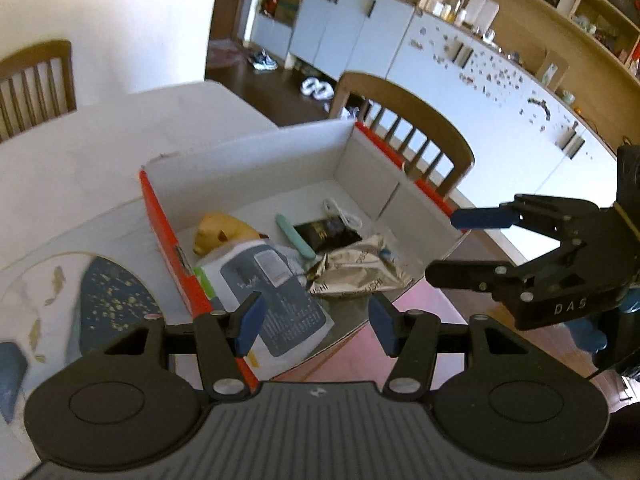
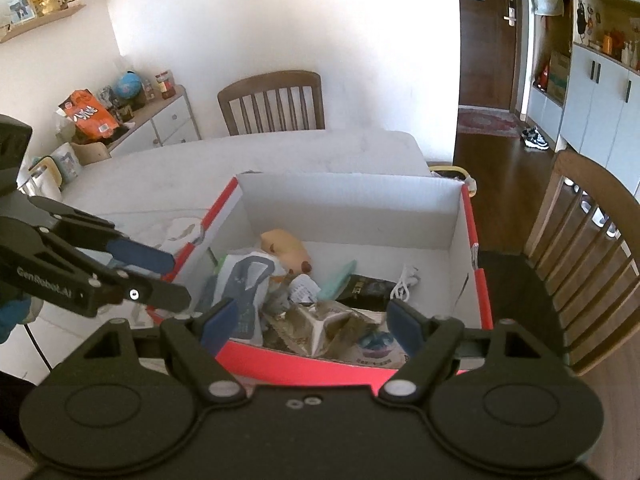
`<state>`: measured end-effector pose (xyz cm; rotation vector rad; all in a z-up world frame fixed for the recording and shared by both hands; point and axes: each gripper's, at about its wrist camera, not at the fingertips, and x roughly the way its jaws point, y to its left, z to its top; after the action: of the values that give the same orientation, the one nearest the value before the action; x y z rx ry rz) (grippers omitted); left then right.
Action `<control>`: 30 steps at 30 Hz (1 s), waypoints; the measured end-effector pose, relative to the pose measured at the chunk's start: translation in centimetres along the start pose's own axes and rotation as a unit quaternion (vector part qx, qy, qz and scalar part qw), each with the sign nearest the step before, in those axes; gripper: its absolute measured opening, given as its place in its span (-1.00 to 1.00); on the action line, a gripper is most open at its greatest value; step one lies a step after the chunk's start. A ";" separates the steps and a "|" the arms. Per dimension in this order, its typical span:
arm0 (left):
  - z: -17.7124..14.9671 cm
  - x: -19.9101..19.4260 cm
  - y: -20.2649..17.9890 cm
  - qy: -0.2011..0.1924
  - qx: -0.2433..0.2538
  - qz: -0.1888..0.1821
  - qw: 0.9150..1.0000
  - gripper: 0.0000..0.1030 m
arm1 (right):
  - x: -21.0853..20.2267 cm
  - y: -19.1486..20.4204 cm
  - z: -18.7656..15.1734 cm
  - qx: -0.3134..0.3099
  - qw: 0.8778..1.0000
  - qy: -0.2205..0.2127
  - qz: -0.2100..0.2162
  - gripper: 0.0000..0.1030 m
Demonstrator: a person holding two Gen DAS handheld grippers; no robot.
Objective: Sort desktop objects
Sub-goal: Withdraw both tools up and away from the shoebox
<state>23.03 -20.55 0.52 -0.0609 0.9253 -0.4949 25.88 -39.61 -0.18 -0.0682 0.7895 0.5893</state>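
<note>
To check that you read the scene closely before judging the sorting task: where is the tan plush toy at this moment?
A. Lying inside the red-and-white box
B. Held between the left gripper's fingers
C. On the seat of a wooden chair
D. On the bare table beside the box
A: the tan plush toy lies on the floor of the red-and-white box among the packets, with neither gripper touching it.

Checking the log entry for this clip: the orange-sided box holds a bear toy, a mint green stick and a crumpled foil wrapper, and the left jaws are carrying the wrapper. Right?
Not quite. The foil wrapper lies in the box beside the bear toy and mint green stick; the left gripper holds nothing, as the left wrist view shows.
</note>
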 end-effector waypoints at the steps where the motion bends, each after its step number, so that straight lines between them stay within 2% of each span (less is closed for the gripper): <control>1: -0.1 -0.4 -0.1 -0.005 0.001 0.003 1.000 0.09 | -0.2 0.2 0.0 -0.002 1.000 -0.002 0.000 0.59; 5: -0.4 -1.8 -0.9 -0.024 0.013 0.026 0.999 0.13 | -1.0 0.8 -0.1 -0.003 1.000 -0.008 -0.002 0.60; 7: -0.6 -2.4 -1.2 -0.032 0.016 0.030 0.999 0.28 | -1.3 1.0 -0.2 -0.001 1.000 -0.011 -0.004 0.60; 9: -0.7 -2.8 -1.3 -0.037 0.018 0.032 0.999 0.34 | -1.6 1.4 -0.4 0.002 1.000 -0.014 -0.008 0.60; 12: -1.1 -3.2 -1.1 -0.040 0.016 0.034 0.998 0.50 | -2.0 2.0 -0.7 0.007 1.000 -0.017 -0.013 0.61; 20: -2.2 -3.9 -0.1 -0.035 0.024 0.034 0.999 0.64 | -2.6 4.2 -1.5 0.015 0.999 -0.024 -0.037 0.72; 23: -2.6 -4.3 0.5 -0.037 0.028 0.034 0.998 0.78 | -2.7 5.0 -1.8 0.022 0.998 -0.026 -0.048 0.79; 25: -2.9 -4.6 0.8 -0.039 0.031 0.035 0.998 0.98 | -2.7 5.6 -2.0 0.028 0.998 -0.028 -0.055 0.86; 30: -3.4 -5.2 1.5 -0.044 0.031 0.031 0.998 0.99 | -2.5 6.9 -2.5 0.035 0.996 -0.025 -0.077 0.88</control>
<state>18.35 -16.40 1.99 0.0025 0.8227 -0.4604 19.20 -35.68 0.86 -0.0496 0.7491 0.4166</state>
